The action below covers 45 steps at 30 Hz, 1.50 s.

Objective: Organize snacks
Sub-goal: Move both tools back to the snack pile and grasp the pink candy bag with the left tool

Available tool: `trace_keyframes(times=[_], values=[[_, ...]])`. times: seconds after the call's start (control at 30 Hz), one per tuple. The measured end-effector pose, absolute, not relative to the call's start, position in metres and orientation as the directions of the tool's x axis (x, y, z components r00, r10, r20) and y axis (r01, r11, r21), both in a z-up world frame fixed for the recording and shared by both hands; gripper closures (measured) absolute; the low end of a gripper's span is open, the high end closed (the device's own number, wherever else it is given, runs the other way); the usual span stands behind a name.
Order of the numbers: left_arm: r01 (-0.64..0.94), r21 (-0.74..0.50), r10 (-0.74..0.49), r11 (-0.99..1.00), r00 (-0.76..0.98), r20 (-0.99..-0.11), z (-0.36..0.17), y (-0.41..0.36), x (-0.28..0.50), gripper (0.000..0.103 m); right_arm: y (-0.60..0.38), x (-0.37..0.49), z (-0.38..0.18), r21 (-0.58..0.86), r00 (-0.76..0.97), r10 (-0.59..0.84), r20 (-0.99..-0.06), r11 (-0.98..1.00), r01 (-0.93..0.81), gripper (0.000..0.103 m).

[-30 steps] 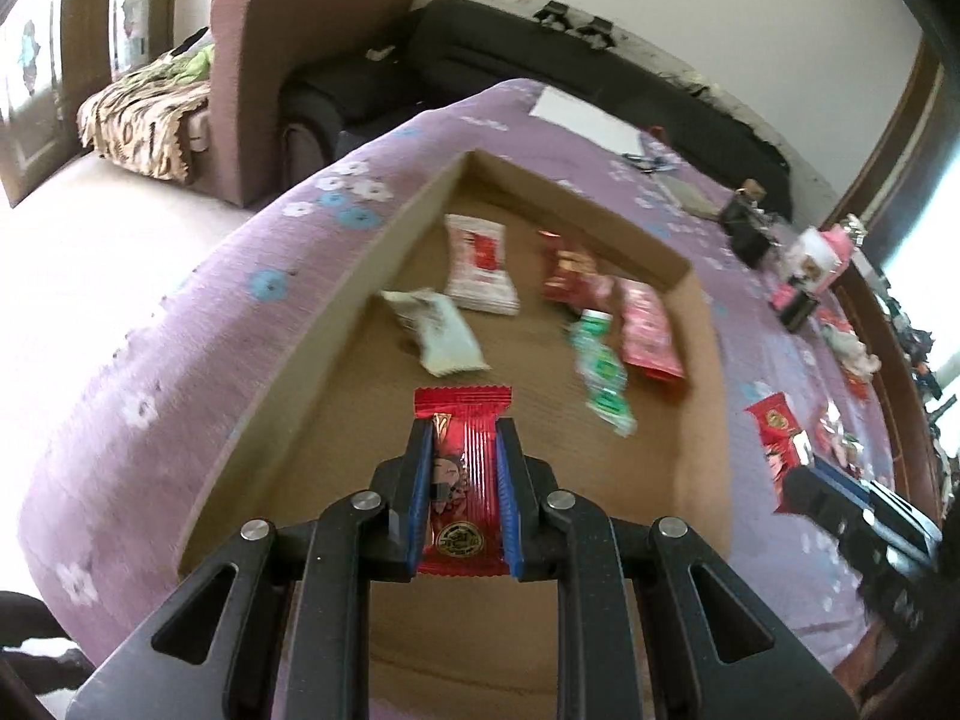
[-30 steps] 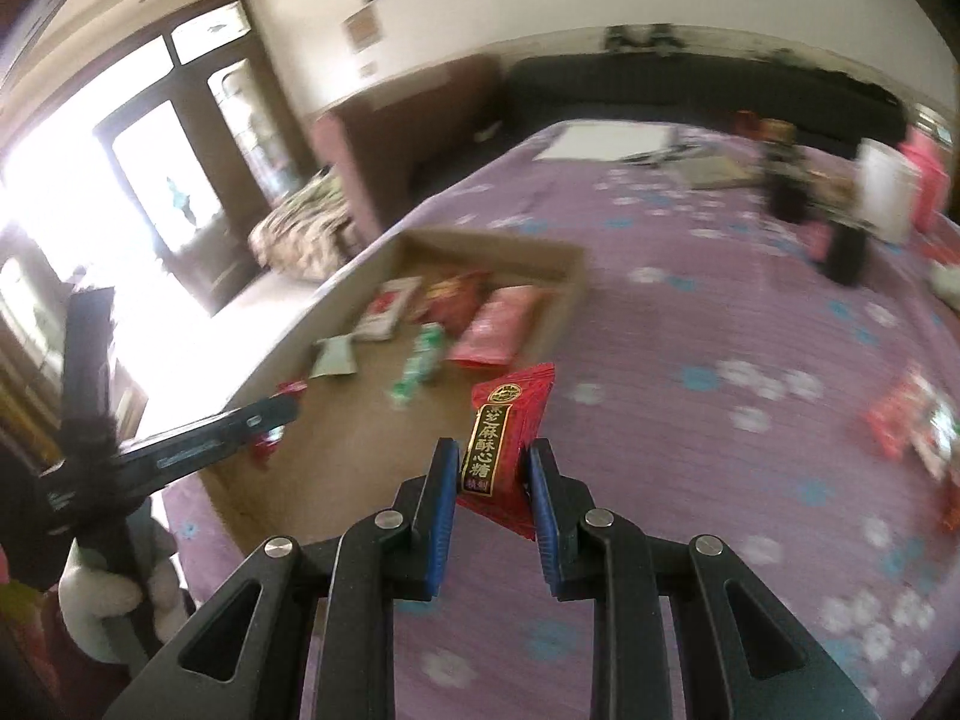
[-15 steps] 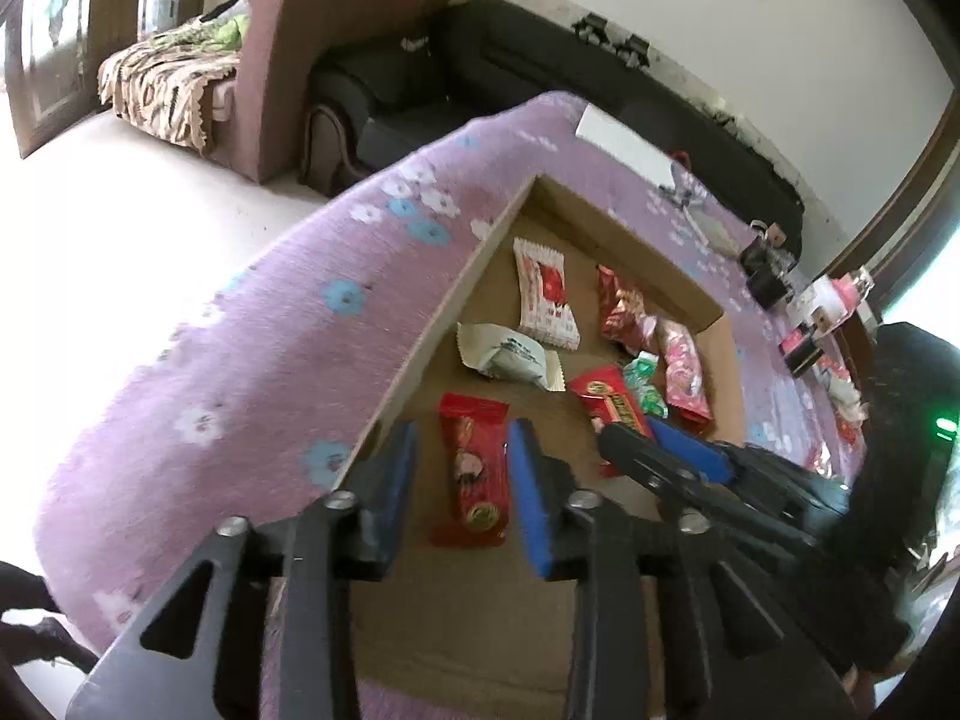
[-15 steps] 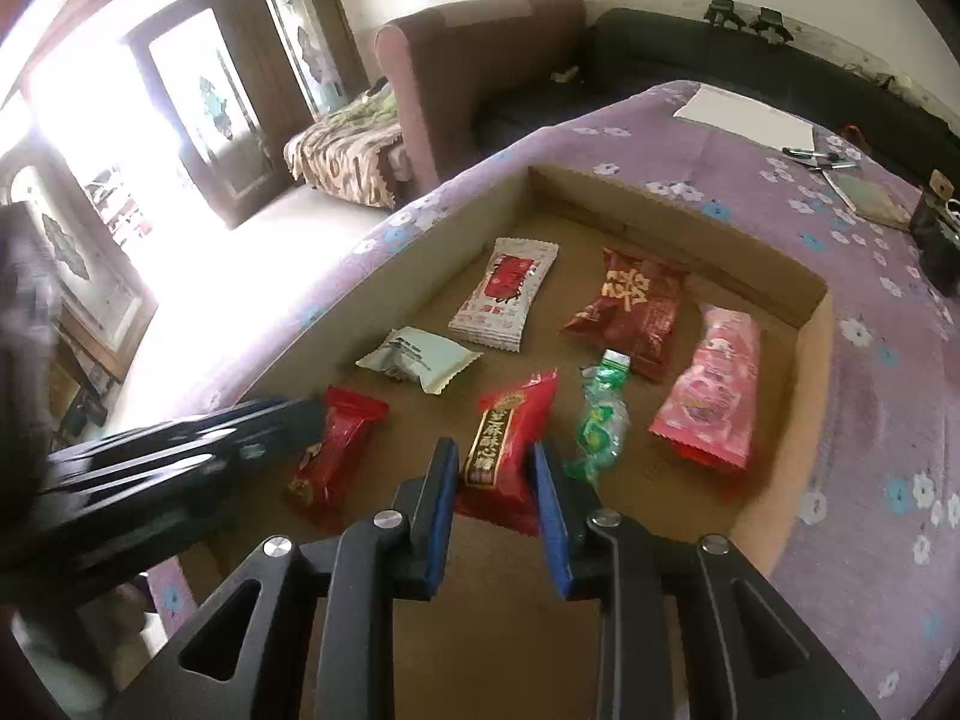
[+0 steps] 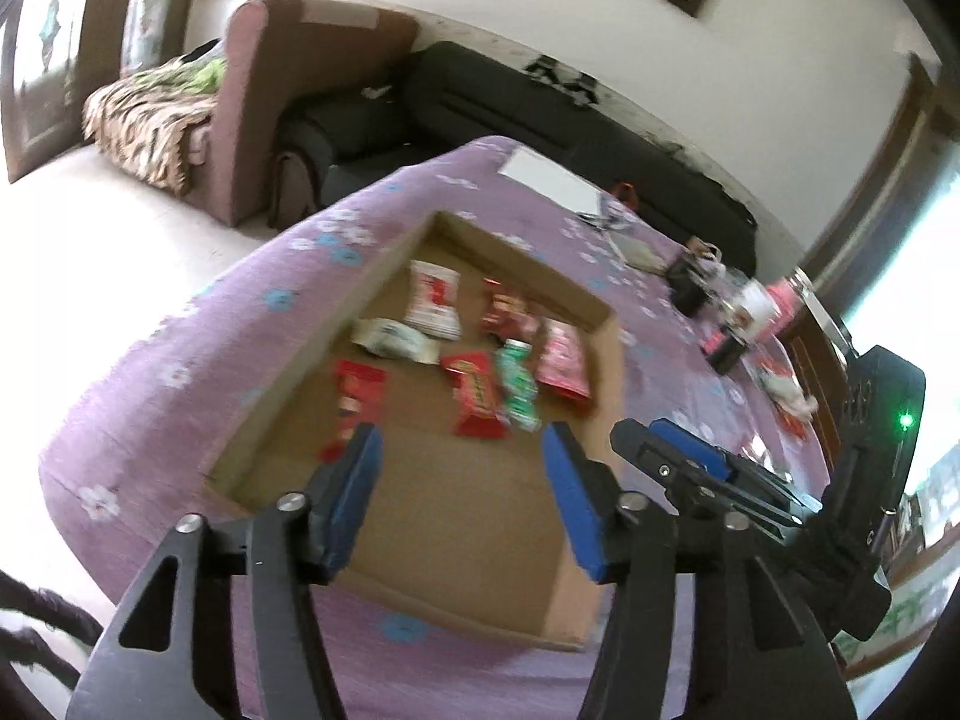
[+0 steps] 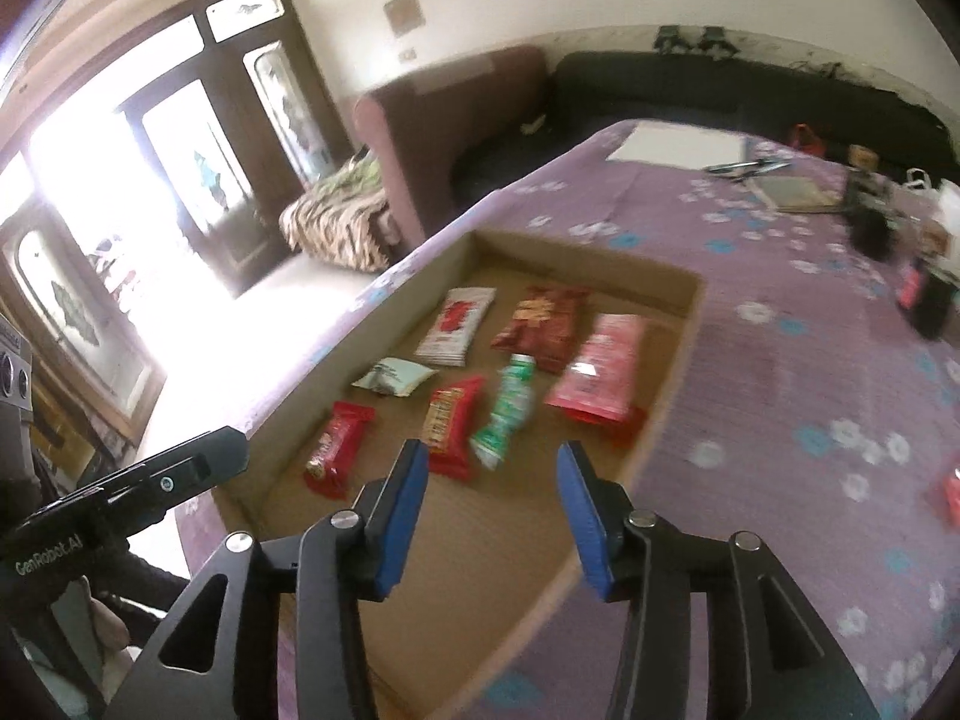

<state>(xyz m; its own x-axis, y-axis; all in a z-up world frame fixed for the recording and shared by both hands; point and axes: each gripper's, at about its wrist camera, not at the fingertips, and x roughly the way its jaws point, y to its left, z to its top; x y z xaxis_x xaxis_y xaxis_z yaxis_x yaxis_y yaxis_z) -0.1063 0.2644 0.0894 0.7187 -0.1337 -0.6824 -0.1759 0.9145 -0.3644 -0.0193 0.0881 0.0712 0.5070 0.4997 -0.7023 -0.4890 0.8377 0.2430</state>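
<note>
1. The left tongs point(image 5: 459, 480) hang above the near end of the cardboard box point(image 5: 615, 372), jaws spread wide and gripping nothing.
2. The right tongs point(image 6: 492, 492) hang over the same near end, just as wide apart and just as empty; in the left view they show at the right edge point(image 5: 690, 456).
3. The box sits on a purple flowered tablecloth point(image 6: 810, 372) (the cloth covers the whole table), and seven snacks lie flat on its floor.
4. In the near row lie a red candy bar point(image 6: 338, 447) by the left wall, then a red and yellow packet point(image 6: 450, 423), then a green packet point(image 6: 507, 411) just beside it.
5. A pink packet point(image 6: 600, 369) lies nearest the right wall.
6. Farther back lie a pale green packet point(image 6: 393, 376), a white and red packet point(image 6: 457, 325) and a dark red packet point(image 6: 543, 324).
7. More red packets point(image 6: 951, 495) lie on the cloth well apart from the box, at the right edge.
8. A sheet of white paper point(image 6: 678, 144) lies at the far end of the table, in front of a black sofa point(image 6: 720, 90).
</note>
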Motion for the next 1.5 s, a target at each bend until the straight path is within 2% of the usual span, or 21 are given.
trace_keyframes(times=[0.27,0.53,0.9,1.03,1.27,1.5], values=[[-0.056,-0.354,-0.222,0.933,0.684,-0.695,0.090,0.197,-0.101,0.046,-0.008,-0.034,0.074,0.242,0.599,0.433,-0.674,0.895,-0.374,0.052],[0.025,-0.342,-0.283,0.939,0.621,-0.731,0.079,0.145,-0.097,0.046,-0.092,-0.026,0.055,0.266,0.642,0.334,-0.690,0.942,-0.205,0.051],[0.009,-0.302,-0.246,0.953,0.604,-0.758,0.077,0.131,-0.093,0.046,-0.114,-0.022,0.040,0.252,0.659,0.289,-0.694,0.955,-0.154,0.051],[0.004,-0.314,-0.250,0.949,0.616,-0.747,0.079,0.133,-0.095,0.046,-0.122,-0.022,0.042,0.289,0.658,0.310,-0.686,0.946,-0.145,0.051],[0.041,-0.352,-0.309,0.935,0.580,-0.753,0.067,0.123,-0.091,0.046,-0.177,-0.024,0.060,0.306,0.719,0.224,-0.658,0.952,-0.017,0.051],[0.086,-0.362,-0.344,0.928,0.570,-0.746,0.066,0.116,-0.092,0.046,-0.222,0.020,0.058,0.315,0.708,0.148,-0.690,0.943,0.110,0.049]])
